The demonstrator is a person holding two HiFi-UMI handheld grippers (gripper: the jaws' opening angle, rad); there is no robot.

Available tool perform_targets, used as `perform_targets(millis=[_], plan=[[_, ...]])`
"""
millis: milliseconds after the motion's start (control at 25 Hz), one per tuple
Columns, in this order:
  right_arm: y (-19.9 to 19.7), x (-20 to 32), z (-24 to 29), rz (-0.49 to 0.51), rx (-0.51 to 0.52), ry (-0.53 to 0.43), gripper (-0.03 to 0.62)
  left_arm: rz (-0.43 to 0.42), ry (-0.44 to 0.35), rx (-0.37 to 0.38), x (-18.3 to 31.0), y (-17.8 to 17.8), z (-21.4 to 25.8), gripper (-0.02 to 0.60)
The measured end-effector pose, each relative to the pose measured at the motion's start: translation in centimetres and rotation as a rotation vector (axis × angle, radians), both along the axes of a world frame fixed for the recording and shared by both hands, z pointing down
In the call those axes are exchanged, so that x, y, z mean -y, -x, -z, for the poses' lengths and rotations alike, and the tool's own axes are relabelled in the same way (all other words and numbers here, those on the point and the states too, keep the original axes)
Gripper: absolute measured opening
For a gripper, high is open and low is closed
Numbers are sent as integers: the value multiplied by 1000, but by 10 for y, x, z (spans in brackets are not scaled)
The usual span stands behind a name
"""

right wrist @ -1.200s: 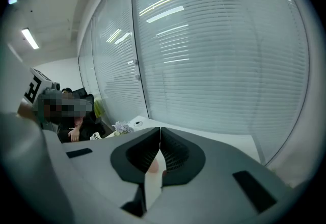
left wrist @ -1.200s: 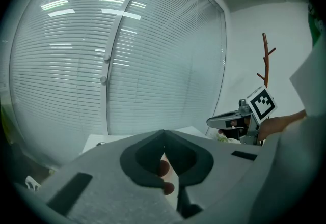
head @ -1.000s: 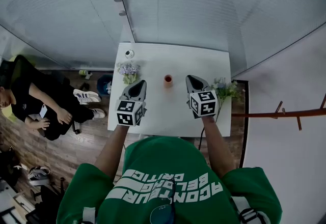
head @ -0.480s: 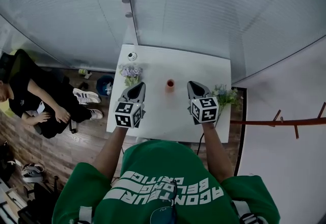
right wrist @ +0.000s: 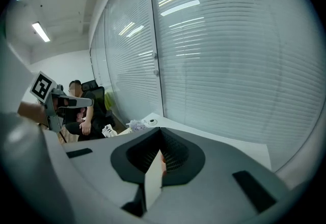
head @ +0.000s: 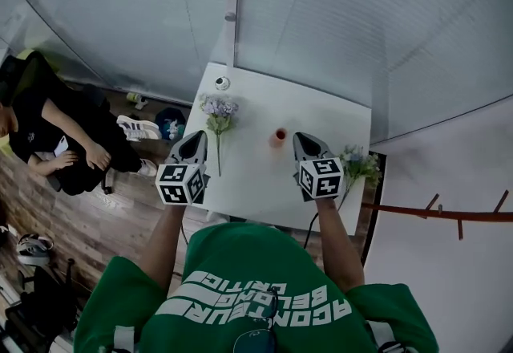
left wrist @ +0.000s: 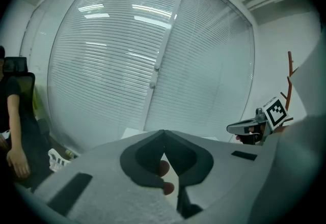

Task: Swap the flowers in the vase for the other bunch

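The left gripper [head: 195, 140] and right gripper [head: 302, 139], jaws closed and empty, flank the small red vase [head: 280, 135], seemingly poised to reach. Purple flowers [head: 218, 109] lie on the bench [head: 321, 107] at left, the other bunch [head: 358, 164] at its right edge.

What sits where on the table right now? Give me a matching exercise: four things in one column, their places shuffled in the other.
Things:
1. purple bunch
2. red vase
3. pale bunch
4. small round object

Places:
A. right edge of the table
B. far left corner
C. middle
D. left side, lying flat

Pairs: 1-D, 2-C, 3-A, 4-B.
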State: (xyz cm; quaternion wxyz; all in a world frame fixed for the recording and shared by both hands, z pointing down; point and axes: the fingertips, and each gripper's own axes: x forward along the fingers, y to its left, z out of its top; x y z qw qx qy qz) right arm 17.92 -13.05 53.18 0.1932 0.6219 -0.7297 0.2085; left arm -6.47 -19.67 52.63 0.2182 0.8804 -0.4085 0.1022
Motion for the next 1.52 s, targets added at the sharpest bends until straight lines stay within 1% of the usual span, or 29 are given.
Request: perform_targets(millis=[200, 320, 440, 600, 880, 1080, 1320, 1360, 1400, 1440, 1520], plan=[[46, 19, -5, 74, -8, 9, 14, 76, 13, 7, 1, 53, -8, 8], [69, 34, -10, 97, -16, 20, 14, 109, 15, 12, 6, 82, -14, 8], [88, 46, -15, 109, -19, 34, 14, 127, 22, 11, 10, 102, -19, 8], [112, 63, -23, 124, -15, 57, 15, 128, 22, 16, 17, 119, -25, 8], [143, 83, -53, 117, 2, 117, 15, 119, 30, 9, 23, 133, -34, 8], [155, 97, -74, 99, 20, 169, 17, 100, 33, 8, 28, 136, -39, 8], [169, 110, -111, 77, 48, 271, 21, 68, 36, 15, 37, 136, -46, 8], [171, 111, -118, 73, 52, 289, 39, 60, 37, 17, 38, 135, -48, 8], [173, 113, -125, 70, 58, 308, 91, 52, 39, 19, 39, 135, -50, 8], [175, 114, -133, 67, 63, 327, 120, 44, 42, 21, 40, 134, -52, 8], [178, 118, -147, 57, 74, 366, 156, 31, 48, 23, 43, 134, -56, 8]])
